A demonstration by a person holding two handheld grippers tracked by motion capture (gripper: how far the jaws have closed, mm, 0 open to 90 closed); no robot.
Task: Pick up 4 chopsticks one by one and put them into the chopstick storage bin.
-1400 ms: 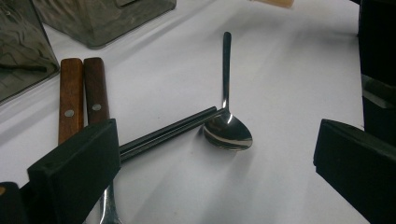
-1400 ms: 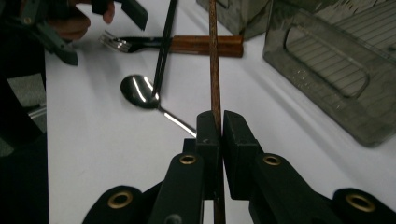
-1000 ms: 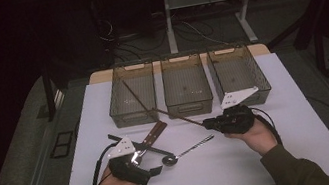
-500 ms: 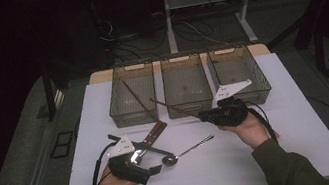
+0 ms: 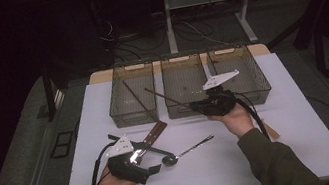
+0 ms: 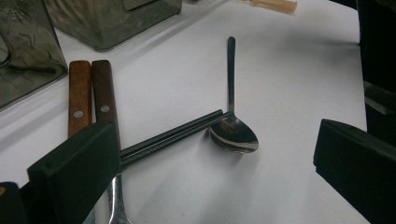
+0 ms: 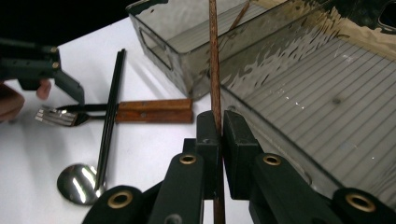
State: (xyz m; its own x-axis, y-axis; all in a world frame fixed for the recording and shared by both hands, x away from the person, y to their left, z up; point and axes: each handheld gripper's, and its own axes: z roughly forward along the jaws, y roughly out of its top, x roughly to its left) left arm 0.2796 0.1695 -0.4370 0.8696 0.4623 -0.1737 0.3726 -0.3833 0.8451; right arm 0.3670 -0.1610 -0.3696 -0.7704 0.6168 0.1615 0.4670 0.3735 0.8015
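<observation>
- Brown chopstick: clamped between the right gripper's closed jaws, running up over the near rim of the middle bin; its lower end is cut off at the frame edge in the right gripper view.
- Right hand holds that gripper just in front of the middle bin, jaws pointing left and away.
- Left gripper: jaws wide apart, empty, low over the table, pointing toward the spoon.
- Black chopsticks lie with their tips touching the spoon's bowl; their near ends are hidden behind the left jaw.
- Two wooden handles lie side by side; a fork is partly visible.
</observation>
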